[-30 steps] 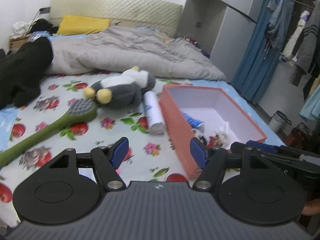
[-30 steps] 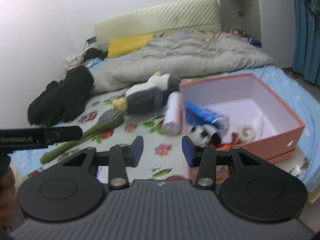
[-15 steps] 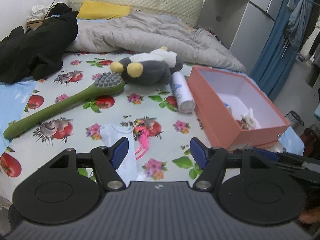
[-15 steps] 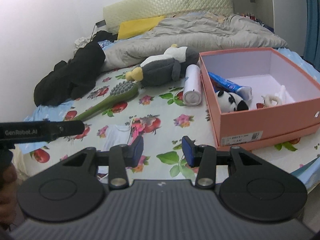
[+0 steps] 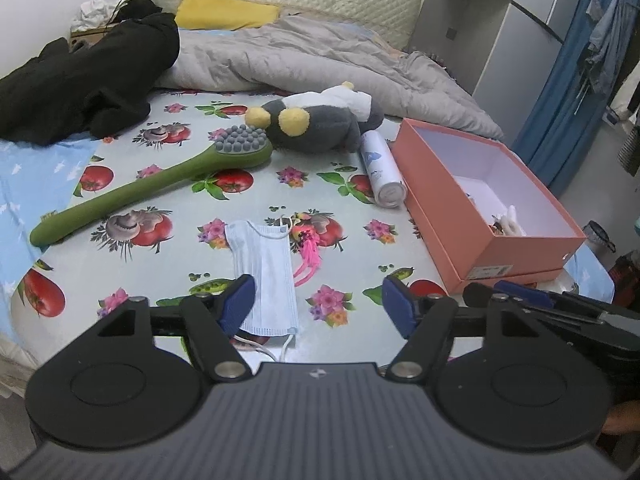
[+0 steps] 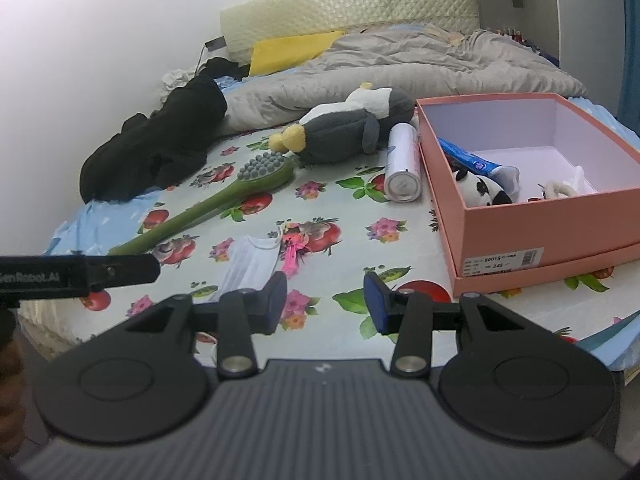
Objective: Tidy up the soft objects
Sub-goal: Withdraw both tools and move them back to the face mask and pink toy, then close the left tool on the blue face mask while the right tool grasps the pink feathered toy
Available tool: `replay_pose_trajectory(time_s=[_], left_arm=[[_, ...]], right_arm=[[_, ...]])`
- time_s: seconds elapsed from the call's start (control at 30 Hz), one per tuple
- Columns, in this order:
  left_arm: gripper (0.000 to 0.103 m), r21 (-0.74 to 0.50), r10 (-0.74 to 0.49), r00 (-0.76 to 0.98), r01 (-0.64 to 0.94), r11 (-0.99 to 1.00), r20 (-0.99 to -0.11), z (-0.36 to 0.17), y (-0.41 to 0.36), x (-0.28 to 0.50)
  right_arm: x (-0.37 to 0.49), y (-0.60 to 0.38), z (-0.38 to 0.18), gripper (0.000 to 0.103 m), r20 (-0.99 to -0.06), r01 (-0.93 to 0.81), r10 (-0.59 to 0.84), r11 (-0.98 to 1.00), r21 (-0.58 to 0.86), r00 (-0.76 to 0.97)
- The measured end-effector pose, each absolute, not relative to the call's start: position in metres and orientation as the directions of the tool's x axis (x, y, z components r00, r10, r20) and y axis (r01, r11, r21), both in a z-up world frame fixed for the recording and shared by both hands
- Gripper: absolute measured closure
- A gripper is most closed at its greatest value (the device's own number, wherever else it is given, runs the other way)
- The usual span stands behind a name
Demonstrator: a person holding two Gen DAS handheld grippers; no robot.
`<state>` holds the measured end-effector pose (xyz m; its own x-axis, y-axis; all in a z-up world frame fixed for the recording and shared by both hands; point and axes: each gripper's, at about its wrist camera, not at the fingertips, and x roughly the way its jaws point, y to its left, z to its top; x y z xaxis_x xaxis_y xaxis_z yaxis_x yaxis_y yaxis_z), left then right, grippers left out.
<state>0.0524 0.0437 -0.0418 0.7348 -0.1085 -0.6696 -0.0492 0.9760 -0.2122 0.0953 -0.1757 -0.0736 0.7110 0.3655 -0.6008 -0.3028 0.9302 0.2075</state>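
Just beyond the wide-open, empty left claw (image 5: pixel 318 300), the face mask (image 5: pixel 262 270).

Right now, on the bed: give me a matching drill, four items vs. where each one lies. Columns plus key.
Items:
1. face mask
2. spray can
3. panda plush
4. penguin plush

Places:
A. inside the orange box
B. lying along the outside of the box's wall
C. flat on the fruit-print sheet, nearest the grippers, beside a pink feather
D. next to the nubbed head of the green brush

Pairs: 1-C, 2-B, 3-A, 4-D
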Motion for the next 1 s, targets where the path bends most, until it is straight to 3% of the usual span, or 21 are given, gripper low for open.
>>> replay_pose_trajectory(time_s=[1.0], left_arm=[[0.021, -0.158, -0.039, 0.625, -0.135, 0.978, -0.780, -0.138, 0.087, 0.133]], right_arm=[[0.173, -0.138, -0.126, 0.058, -0.663, -0.334, 0.371, 0.923, 0.189, 0.650]])
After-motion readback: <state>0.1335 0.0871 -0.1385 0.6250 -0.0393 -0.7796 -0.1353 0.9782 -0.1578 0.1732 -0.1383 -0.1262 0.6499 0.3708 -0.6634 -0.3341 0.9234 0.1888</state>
